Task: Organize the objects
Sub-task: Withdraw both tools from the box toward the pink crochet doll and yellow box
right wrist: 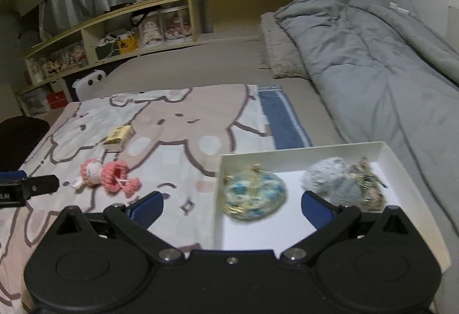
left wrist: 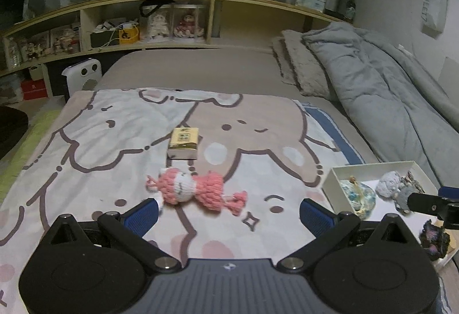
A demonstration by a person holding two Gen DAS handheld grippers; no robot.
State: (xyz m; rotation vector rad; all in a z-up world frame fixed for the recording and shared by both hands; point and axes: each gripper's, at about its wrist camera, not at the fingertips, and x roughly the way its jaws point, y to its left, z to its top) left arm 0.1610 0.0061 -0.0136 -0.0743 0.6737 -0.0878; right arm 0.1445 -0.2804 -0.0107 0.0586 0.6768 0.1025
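A pink and white knitted doll (left wrist: 195, 189) (right wrist: 107, 174) lies on the cartoon blanket (left wrist: 94, 141), just ahead of my open left gripper (left wrist: 229, 215). Behind it sits a small gold and cream box (left wrist: 183, 146) (right wrist: 119, 137). A white tray (left wrist: 342, 167) (right wrist: 381, 149) on the right holds a blue and gold pouch (right wrist: 254, 196) (left wrist: 357, 195), a grey knitted piece (right wrist: 330, 180) (left wrist: 390, 183) and a dark mixed item (right wrist: 368, 184). My right gripper (right wrist: 231, 209) hangs open over the tray's near side, empty, with the pouch between its fingers' line.
A folded grey duvet (left wrist: 381, 90) and a fuzzy pillow (left wrist: 304, 64) lie along the right. Wooden shelves (left wrist: 149, 24) with dolls and boxes run along the far side. A dark knitted item (left wrist: 434, 240) sits at the right edge. A white device (left wrist: 83, 77) stands by the bed.
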